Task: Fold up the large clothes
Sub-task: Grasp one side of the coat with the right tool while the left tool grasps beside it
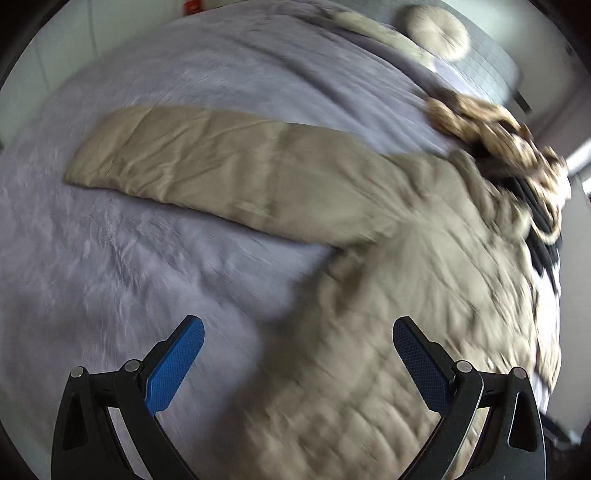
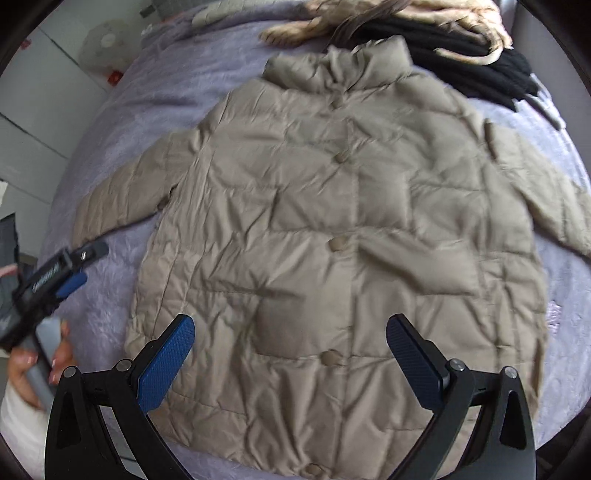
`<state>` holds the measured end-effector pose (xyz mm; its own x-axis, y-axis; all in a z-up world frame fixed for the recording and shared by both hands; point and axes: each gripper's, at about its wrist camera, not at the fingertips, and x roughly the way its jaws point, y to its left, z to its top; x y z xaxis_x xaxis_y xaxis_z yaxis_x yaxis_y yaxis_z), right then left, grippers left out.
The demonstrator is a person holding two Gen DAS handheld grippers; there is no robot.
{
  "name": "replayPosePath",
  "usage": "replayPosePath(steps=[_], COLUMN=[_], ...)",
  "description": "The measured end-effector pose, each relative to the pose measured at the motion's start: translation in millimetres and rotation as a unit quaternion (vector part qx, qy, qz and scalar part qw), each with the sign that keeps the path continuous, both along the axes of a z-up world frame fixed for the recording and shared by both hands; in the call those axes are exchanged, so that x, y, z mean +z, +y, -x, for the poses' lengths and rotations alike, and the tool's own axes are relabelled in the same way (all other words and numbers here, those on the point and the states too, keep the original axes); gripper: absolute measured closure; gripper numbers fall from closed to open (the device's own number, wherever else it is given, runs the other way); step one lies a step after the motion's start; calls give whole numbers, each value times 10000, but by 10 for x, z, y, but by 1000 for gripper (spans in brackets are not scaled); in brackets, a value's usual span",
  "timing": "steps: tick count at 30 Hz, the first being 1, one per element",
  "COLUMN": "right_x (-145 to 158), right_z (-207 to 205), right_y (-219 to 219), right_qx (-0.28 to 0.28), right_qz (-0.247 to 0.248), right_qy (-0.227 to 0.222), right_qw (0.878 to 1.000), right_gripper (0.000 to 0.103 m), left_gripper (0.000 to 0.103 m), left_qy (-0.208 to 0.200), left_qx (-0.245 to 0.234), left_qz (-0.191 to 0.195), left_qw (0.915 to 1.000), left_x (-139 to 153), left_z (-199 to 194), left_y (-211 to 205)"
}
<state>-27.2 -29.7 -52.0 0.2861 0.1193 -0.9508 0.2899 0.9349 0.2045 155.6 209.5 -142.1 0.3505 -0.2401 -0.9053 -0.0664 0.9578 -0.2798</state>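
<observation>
jacket [image 2: 332,229]: 1 | hand-held grippers: 2 | round cushion [image 1: 437,31]: 1

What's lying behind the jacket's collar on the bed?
Behind the beige jacket collar lie a black garment and a tan furry piece. How far they extend under the collar is hidden.

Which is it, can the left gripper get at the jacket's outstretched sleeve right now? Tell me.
Probably yes: the left gripper is open and empty above the bedspread, and the sleeve lies flat ahead with nothing lying on it.
</observation>
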Motion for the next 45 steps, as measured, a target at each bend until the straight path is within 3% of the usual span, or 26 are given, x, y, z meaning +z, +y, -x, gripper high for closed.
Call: replayPosePath(steps=[5, 10, 13, 17, 19, 20, 21, 22, 23, 26, 27, 29, 30, 31, 34, 39, 41, 45], right_x=[-250, -335, -379, -379, -385, -396, -389, -400, -412, -447, -469, -580, -721, -794, -1050, -1419, -1469, -1253], right_z=[-231, -491, -660, -990, -1173, -1313, -1380, -1518, -1653, -1921, -1965, -2120, -2241, -2282, -2434, -2558, -2585, -2285], right_y=[275, 437, 475, 530, 565, 570, 584, 597, 619, 650, 653, 663, 683, 688, 791, 943, 862, 571], right_qx=[366, 619, 679, 746, 762, 763, 757, 728, 700, 592, 545, 462, 423, 353, 323, 474, 420, 306], right_qz=[-98, -45, -118, -234, -364, -489, -564, -627, -621, -721, -762, -981, -1196, -1326, -1719, -1805, -1980, -2341], right_qy=[40, -69, -187, -484, -615, -695, -750, -835, -919, -1132, -1172, -1184, -1035, -938, -784, -436, -360, -487], right_qw=[9993, 9980, 9974, 9958, 9945, 9935, 9927, 9919, 9914, 9892, 9887, 9870, 9865, 9861, 9815, 9815, 9786, 9705], right_gripper=[0, 0, 0, 0, 0, 0, 0, 0, 0, 0, 3, 35, 74, 90, 92, 93, 96, 96], left_gripper=[0, 1, 0, 1, 13, 44, 82, 95, 96, 96, 96, 96, 96, 96, 96, 96, 96, 96], left_qy=[-31, -20, -155, -410, -517, -503, -437, -410, -431, -779, -899, -1177, -1303, -1445, -1797, -2051, -2196, -2487], left_qx=[728, 1227, 1437, 1682, 1853, 1859, 1791, 1692, 1666, 1427, 1308, 1055, 936, 811, 434, -408, -797, -1496], left_qz=[701, 707, 852, 703, 651, 638, 691, 893, 1074, 892, 827, 753, 700, 664, 618, 707, 627, 421], left_qw=[9949, 9899, 9858, 9824, 9792, 9792, 9804, 9807, 9792, 9826, 9838, 9846, 9846, 9839, 9808, 9753, 9703, 9560], left_x=[-506, -874, -900, -814, -759, -752, -759, -769, -747, -512, -415, -190, -79, 36, 331, 667, 777, 985], left_z=[-525, -919, -1089, -1341, -1466, -1523, -1607, -1657, -1697, -1687, -1678, -1606, -1584, -1554, -1425, -1269, -1206, -1053], left_y=[706, 1156, 1282, 1340, 1385, 1390, 1384, 1387, 1398, 1329, 1295, 1269, 1240, 1211, 1107, 601, 260, -435])
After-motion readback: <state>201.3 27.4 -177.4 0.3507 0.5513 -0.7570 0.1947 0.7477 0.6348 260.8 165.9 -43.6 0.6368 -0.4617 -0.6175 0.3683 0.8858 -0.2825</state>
